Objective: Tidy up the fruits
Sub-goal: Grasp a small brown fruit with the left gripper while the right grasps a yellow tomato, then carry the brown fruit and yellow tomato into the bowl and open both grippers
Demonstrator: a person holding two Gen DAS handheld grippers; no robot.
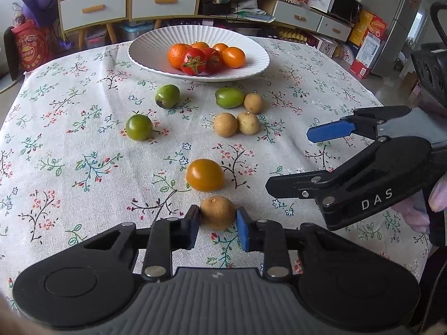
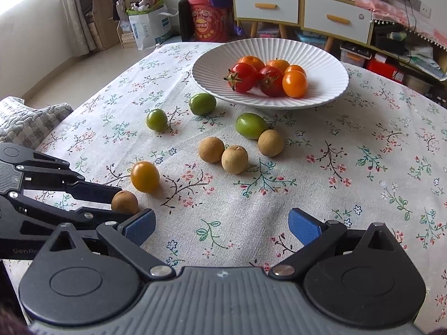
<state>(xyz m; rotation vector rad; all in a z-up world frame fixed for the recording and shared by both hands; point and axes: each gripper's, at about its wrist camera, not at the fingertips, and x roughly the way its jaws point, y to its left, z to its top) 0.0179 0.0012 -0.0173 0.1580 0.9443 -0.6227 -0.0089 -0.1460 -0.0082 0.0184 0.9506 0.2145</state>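
My left gripper (image 1: pixel 218 217) is shut on a brown longan (image 1: pixel 218 212) that rests on the floral tablecloth near the front edge; the same longan (image 2: pixel 124 201) shows in the right wrist view between the left fingers. Just beyond it lies a yellow tomato (image 1: pixel 205 175). Three more longans (image 1: pixel 225 124) cluster mid-table beside a green fruit (image 1: pixel 229 97); two further green fruits (image 1: pixel 167 96) lie to the left. A white ribbed plate (image 1: pixel 156 42) at the back holds oranges and red tomatoes. My right gripper (image 2: pixel 222 226) hangs open over bare cloth, nothing between its pads.
The tablecloth (image 1: pixel 69 153) covers the whole table. Cabinets with drawers (image 1: pixel 163 0) and boxes stand behind the far edge. A grey cushion (image 2: pixel 25 120) sits off the table's left side. A hand (image 1: pixel 419 209) holds the right gripper at the right.
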